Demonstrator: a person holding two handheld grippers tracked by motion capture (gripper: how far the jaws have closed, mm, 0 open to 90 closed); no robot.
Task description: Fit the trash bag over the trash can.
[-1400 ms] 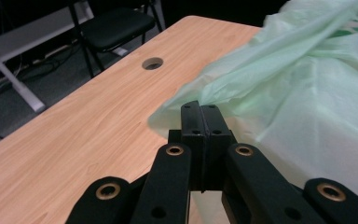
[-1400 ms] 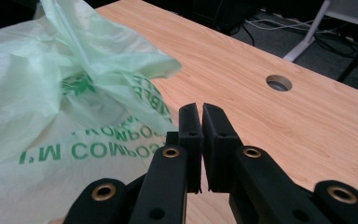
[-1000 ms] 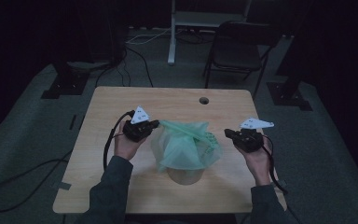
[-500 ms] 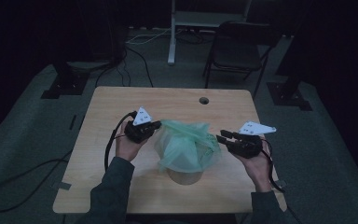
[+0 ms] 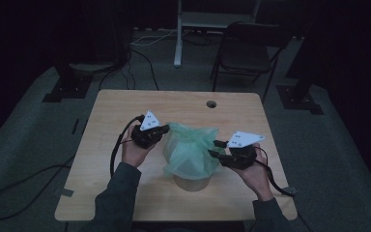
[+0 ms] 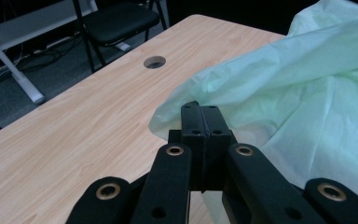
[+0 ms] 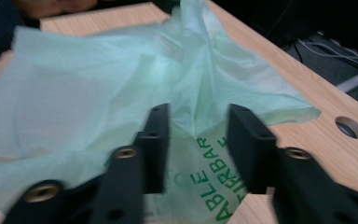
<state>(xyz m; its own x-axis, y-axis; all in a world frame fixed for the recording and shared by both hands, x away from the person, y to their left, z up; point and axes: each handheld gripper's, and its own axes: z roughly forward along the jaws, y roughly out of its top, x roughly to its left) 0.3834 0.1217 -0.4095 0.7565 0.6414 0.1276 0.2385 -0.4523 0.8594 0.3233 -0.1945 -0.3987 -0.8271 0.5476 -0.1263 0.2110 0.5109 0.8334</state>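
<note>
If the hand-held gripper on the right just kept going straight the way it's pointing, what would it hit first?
Most likely the green bag. The right hand-held gripper has its jaws apart, aimed at the bag's crinkled film just ahead, with printed film lying between them. How near is hard to judge, but nothing else stands in the way.

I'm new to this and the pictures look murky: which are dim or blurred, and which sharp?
High view: dim overall, the room near black around the table. Left gripper view: bright and sharp on the bag and wood grain. Right gripper view: soft with blur on the bag and its green lettering.
</note>
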